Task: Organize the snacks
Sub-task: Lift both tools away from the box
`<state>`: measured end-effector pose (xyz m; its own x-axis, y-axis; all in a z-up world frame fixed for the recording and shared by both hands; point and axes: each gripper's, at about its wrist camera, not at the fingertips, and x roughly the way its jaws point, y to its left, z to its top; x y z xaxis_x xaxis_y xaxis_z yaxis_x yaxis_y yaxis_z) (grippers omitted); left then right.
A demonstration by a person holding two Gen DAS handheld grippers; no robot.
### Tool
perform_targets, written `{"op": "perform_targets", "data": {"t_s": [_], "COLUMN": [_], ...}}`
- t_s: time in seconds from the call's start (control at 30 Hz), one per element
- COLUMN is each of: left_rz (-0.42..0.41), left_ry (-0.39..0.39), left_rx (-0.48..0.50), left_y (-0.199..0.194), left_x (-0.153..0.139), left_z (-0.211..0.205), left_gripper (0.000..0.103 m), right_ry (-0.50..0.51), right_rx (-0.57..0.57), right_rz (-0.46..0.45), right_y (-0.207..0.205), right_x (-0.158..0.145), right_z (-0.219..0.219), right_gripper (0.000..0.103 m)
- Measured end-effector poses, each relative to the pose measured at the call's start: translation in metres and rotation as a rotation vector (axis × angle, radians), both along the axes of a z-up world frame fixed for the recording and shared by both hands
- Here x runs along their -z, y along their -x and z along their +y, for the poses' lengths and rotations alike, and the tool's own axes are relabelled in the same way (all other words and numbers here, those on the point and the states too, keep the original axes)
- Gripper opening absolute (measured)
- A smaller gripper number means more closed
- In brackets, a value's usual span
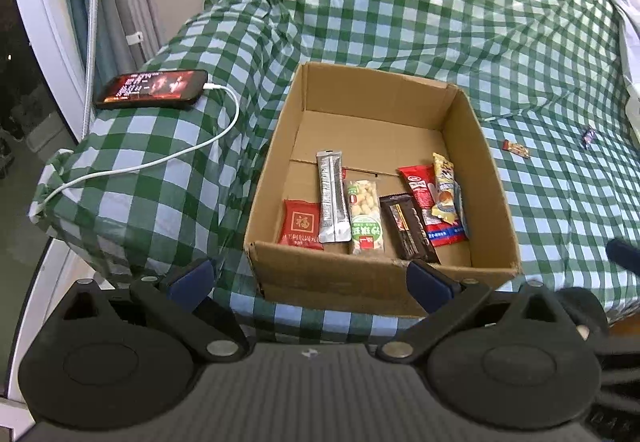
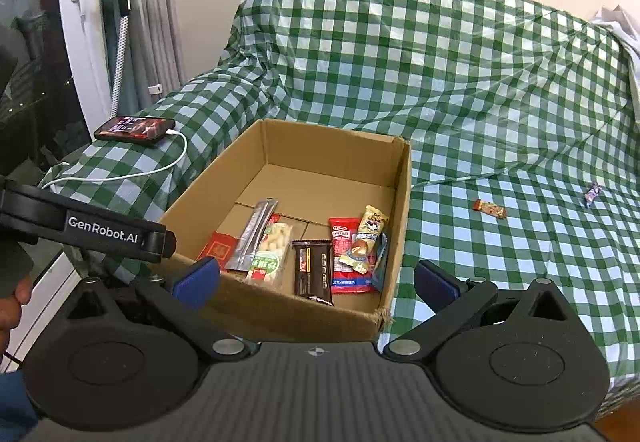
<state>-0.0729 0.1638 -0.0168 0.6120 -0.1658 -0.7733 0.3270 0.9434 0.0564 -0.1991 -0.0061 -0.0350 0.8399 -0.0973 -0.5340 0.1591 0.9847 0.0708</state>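
An open cardboard box (image 1: 276,146) (image 2: 400,202) sits on a sofa under a green checked cloth. Inside lie several snack packets: a red one (image 1: 301,228), a silver stick (image 1: 332,198), a peanut pack (image 1: 365,216) (image 2: 270,256), a dark bar (image 1: 408,228) (image 2: 313,266) and a red-and-yellow pile (image 1: 436,198) (image 2: 358,250). Two small snacks lie loose on the seat to the right: a red-orange one (image 1: 517,149) (image 2: 489,208) and a purple candy (image 1: 589,136) (image 2: 592,193). My left gripper (image 1: 310,282) and right gripper (image 2: 316,282) hover open and empty at the box's near wall.
A lit phone (image 1: 154,88) (image 2: 136,131) on a white charging cable (image 1: 160,158) rests on the sofa's left armrest. The left gripper's body (image 2: 84,228) and a hand (image 2: 12,306) show at the right wrist view's left edge. Curtains and a window frame stand far left.
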Motion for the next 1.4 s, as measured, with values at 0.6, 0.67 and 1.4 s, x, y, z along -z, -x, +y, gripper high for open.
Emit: {"op": "perform_targets", "data": {"t_s": [0.6, 0.67, 1.4], "left_rz": [-0.074, -0.073, -0.030], "left_ry": [0.006, 0.007, -0.040], "left_rx": [0.026, 0.024, 0.037], "left_y": [0.038, 0.039, 0.029], "left_x": [-0.017, -0.017, -0.002], "left_z": [0.007, 0.008, 0.000], "left_gripper": [0.103, 0.103, 0.103], "right_ry": [0.026, 0.030, -0.003], "right_rx": [0.021, 0.017, 0.003], "right_rz": [-0.096, -0.097, -0.058], "right_y": [0.041, 0.042, 0.036], "right_x": [-0.015, -0.016, -0.004], "right_z": [0.010, 0.012, 0.008], "right_gripper": [0.102, 0.102, 0.102]}}
